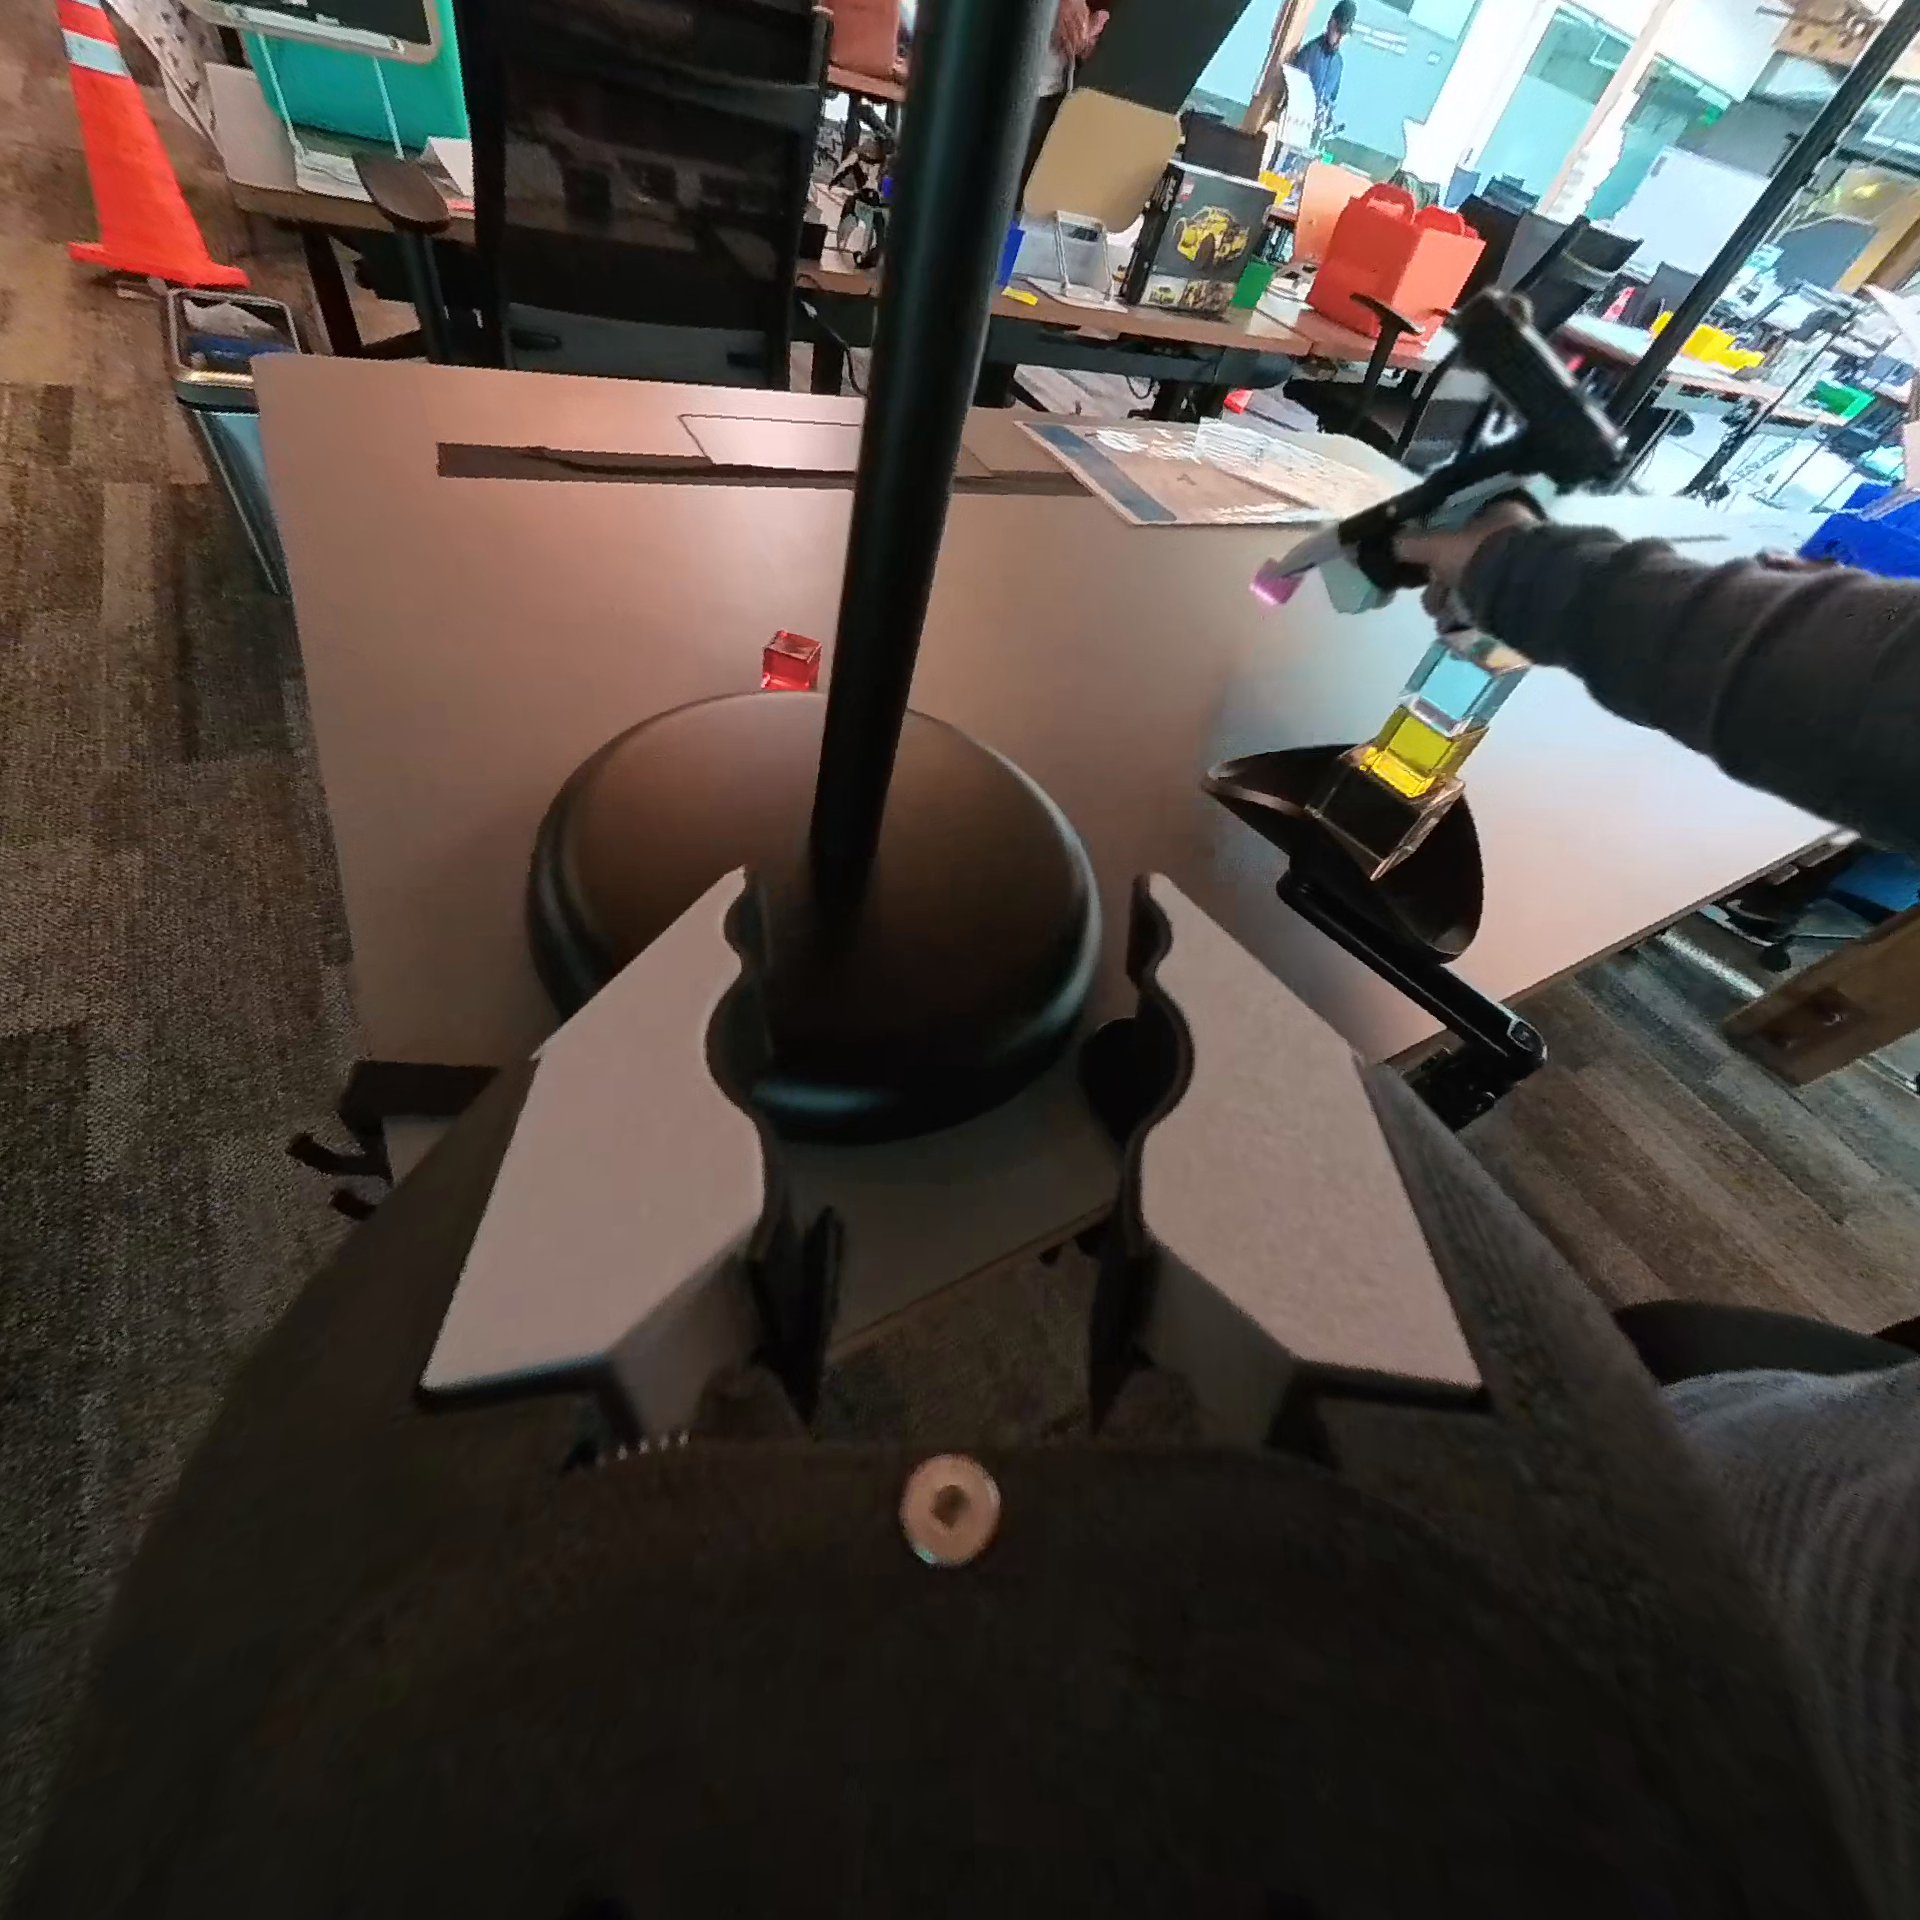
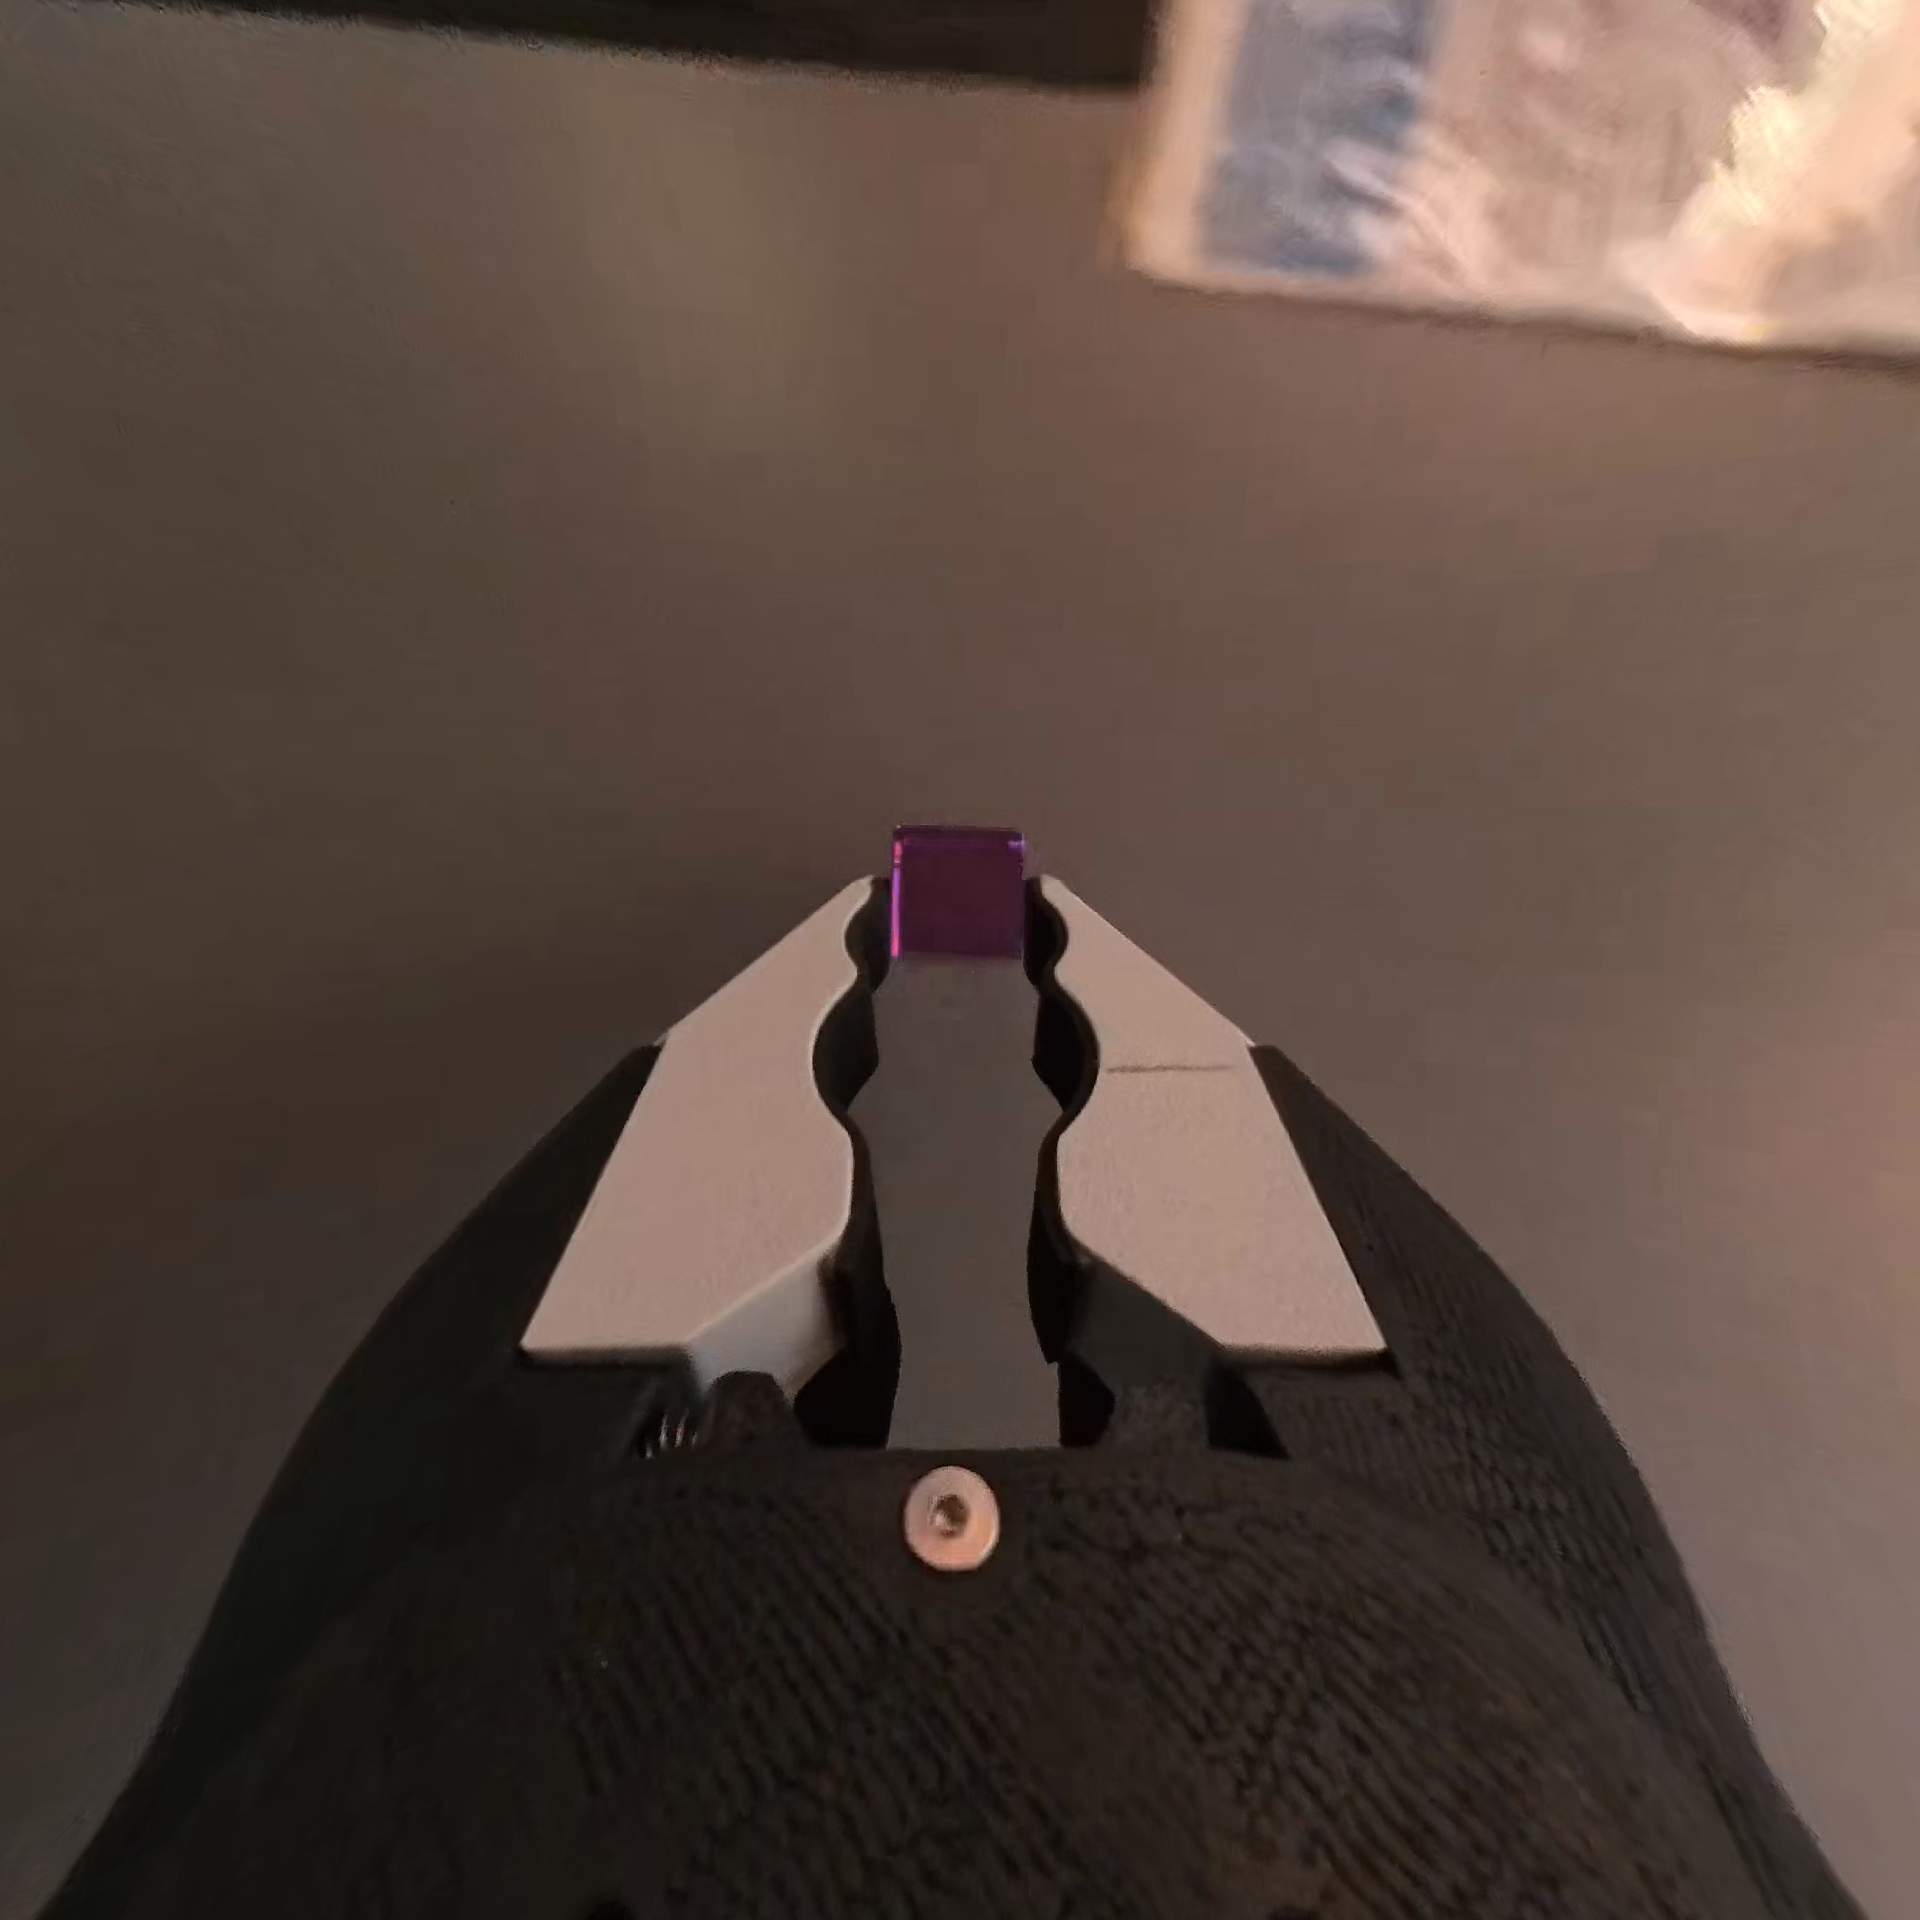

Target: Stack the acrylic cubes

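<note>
Nearest my lens, my left claw (image 1: 940, 914) stands wide apart and grips nothing; a black pole (image 1: 914, 468) rises between the fingers without either pad pressing it, and its round black base (image 1: 644, 821) sits on the table (image 1: 520, 623) just beyond the tips. A little past the base, on the left side of the pole, a red cube (image 1: 792, 661) rests alone on the table, untouched.

Moving rightward, a dark dish (image 1: 1444, 894) on a black arm carries a stack of see-through cubes (image 1: 1423, 748): a clear one at the bottom, yellow above it, blue on top. My right claw (image 1: 1283, 584) hangs above and just left of that stack, narrowed onto a purple cube (image 2: 956, 902), both pads flat against its sides at the very tips.

As I judge it, three cubes are stacked, the purple one is lifted but not placed, and the red one is yet to be picked.
</note>
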Motion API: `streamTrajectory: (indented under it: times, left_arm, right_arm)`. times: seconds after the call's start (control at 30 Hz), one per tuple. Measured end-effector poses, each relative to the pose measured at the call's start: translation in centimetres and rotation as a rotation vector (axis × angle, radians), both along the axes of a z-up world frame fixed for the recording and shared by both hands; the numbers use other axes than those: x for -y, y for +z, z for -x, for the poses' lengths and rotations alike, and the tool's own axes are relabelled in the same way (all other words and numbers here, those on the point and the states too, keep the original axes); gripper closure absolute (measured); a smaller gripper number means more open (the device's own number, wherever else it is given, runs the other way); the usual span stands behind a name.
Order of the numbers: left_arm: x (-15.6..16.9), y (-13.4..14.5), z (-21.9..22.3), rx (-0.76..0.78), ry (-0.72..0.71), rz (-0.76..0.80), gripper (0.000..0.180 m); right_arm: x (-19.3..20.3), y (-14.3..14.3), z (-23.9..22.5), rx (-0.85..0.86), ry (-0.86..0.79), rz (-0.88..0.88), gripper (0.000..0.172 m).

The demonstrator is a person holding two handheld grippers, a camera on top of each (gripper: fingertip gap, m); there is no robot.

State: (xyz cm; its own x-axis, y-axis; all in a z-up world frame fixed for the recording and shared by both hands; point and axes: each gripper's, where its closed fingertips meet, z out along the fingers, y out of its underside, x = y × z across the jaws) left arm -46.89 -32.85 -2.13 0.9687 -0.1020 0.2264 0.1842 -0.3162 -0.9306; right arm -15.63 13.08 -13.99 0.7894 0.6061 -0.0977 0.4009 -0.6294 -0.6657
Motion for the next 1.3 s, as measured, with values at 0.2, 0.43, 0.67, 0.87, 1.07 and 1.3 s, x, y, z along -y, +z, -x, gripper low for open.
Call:
streamTrajectory:
  times: [0.2, 0.43, 0.67, 0.87, 1.07, 1.3]
  left_arm:
    - [-0.2, 0.0, -0.3, 0.015, -0.011, -0.015, 0.111]
    - [-0.6, 0.4, -1.0, 0.023, -0.042, -0.038, 0.112]
    - [-0.4, 0.8, -1.5, 0.017, -0.064, -0.051, 0.111]
    - [0.0, 0.8, -1.7, 0.016, -0.072, -0.053, 0.111]
    - [0.5, 0.7, -1.6, 0.021, -0.067, -0.052, 0.111]
    - [0.9, 0.7, -1.5, 0.027, -0.065, -0.059, 0.111]
  right_arm:
    - [11.3, 8.8, 8.3, -0.072, 0.564, -0.101, 0.148]
    - [26.9, 16.0, 12.9, -0.220, 1.112, -0.041, 0.149]
    - [33.3, 15.5, 12.8, -0.075, 1.331, -0.014, 0.149]
    - [34.3, 14.3, 12.9, 0.026, 1.382, -0.006, 0.149]
    - [34.4, 13.7, 12.8, 0.073, 1.383, 0.004, 0.149]
    - [34.5, 13.6, 12.9, 0.102, 1.393, -0.034, 0.148]
